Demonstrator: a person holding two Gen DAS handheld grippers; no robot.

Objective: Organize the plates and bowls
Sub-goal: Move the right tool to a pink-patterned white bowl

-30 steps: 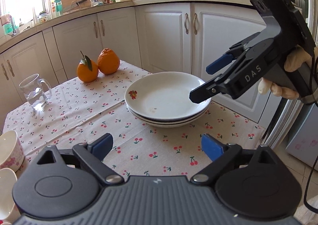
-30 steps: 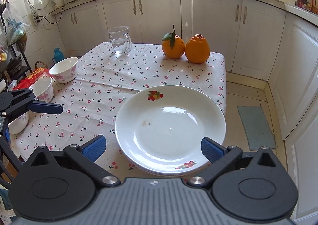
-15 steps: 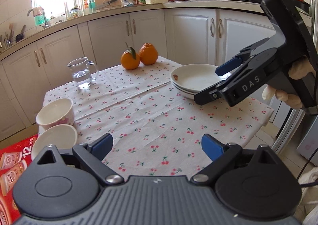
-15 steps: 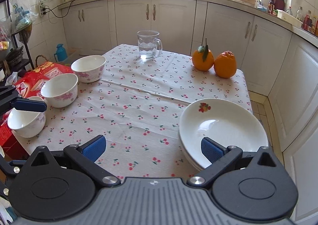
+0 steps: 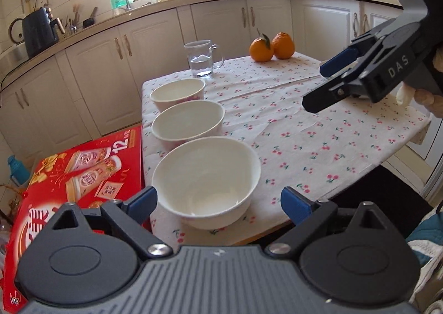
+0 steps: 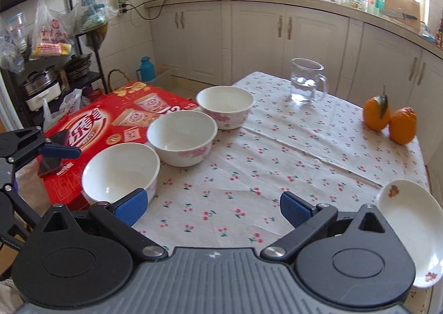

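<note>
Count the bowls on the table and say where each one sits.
3, in a row along the table edge beside the red box: near bowl by the camera, middle bowl behind it, far bowl toward the glass jug. None look hidden.

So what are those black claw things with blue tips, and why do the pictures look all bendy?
They are grabbers a person holds, one in each hand. Each carries a wide-eyed camera, which bends the picture. One picture looks over the left gripper, the other over the right gripper. Both are open and hold nothing. On the cherry tablecloth stand three bowls in a row, a glass mug, two oranges and plates near the edge.
</note>
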